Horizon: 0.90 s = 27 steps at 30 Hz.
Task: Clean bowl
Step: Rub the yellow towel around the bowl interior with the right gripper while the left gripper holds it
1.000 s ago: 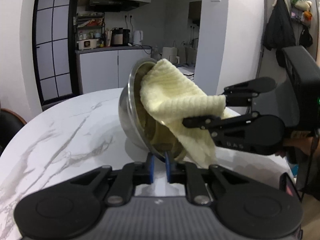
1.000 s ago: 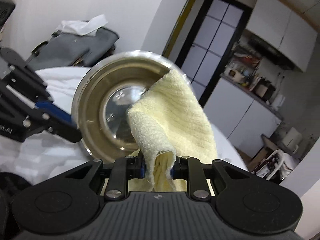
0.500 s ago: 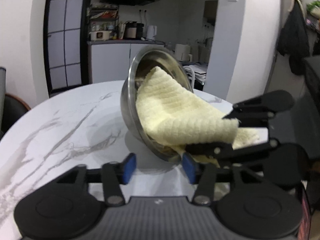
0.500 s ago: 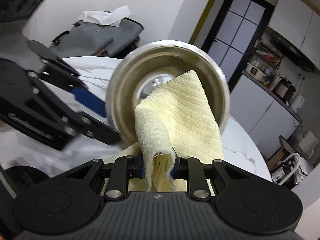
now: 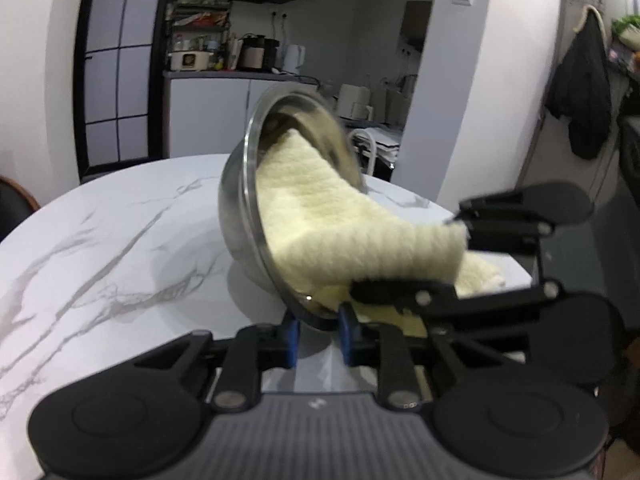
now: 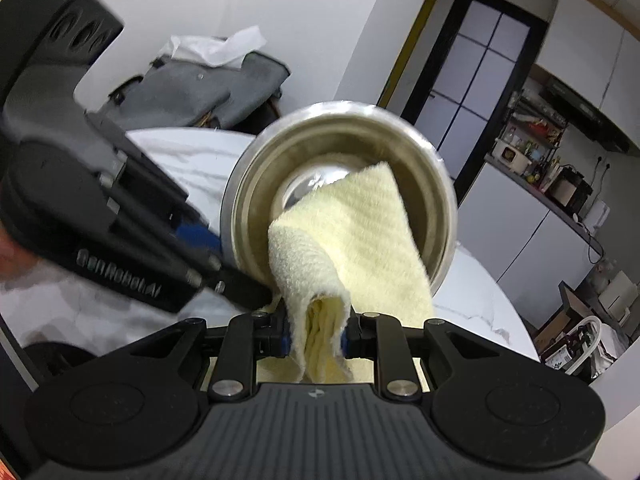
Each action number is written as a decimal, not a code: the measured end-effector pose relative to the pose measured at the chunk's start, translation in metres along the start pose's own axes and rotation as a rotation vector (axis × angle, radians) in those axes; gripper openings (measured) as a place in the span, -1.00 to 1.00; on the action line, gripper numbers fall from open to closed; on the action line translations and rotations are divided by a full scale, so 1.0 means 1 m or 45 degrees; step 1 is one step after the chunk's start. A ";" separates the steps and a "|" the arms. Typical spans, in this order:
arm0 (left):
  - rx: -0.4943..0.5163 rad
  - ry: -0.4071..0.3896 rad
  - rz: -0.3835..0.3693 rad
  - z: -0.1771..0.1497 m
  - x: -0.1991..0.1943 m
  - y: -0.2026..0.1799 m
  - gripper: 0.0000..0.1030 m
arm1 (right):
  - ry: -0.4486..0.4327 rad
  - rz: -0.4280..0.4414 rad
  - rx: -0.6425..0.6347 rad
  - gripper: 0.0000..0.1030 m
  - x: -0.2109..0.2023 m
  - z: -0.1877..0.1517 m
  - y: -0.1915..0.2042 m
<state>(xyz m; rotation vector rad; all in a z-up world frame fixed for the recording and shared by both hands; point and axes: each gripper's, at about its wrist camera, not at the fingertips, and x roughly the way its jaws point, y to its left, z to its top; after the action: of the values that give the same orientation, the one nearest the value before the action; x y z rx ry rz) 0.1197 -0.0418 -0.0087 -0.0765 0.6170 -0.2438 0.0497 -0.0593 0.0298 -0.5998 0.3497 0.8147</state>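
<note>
Two grippers work one tilted steel bowl (image 5: 236, 200) on the marble table (image 5: 100, 248): the left gripper (image 5: 316, 330), just closing, straddles its near rim; the right gripper (image 6: 316, 338) clamps the yellow cloth (image 6: 360, 232) inside. A loose rim grip could let it roll away.

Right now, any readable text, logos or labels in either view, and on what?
"GenRobot.AI": raised lettering on the left tool arm, right wrist view, slightly blurred.
Small logo mark on each camera housing: no letters readable.
Kitchen counter packaging and appliances: too small and blurred to read.
</note>
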 end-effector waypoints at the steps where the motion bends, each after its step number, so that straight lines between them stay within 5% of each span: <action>1: 0.016 0.001 -0.010 0.000 -0.002 -0.002 -0.63 | -0.005 -0.003 0.005 -0.56 -0.001 0.000 -0.001; 4: 0.057 0.027 -0.054 -0.001 -0.004 -0.008 -0.93 | -0.014 0.007 0.036 -0.56 -0.001 -0.001 -0.004; 11: 0.141 0.056 -0.060 -0.007 -0.008 -0.020 -0.94 | -0.041 0.093 0.130 -0.56 0.005 -0.005 -0.013; 23: 0.056 0.060 -0.027 -0.009 -0.017 -0.010 -0.49 | 0.008 0.158 0.143 -0.56 0.018 -0.007 -0.012; 27: 0.048 0.060 0.020 -0.010 -0.020 -0.010 0.03 | 0.012 0.154 0.132 -0.56 0.019 -0.006 -0.010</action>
<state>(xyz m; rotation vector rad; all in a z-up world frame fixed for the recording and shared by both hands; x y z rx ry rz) 0.0958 -0.0463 -0.0043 -0.0297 0.6591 -0.2425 0.0688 -0.0575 0.0189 -0.4891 0.4377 0.9043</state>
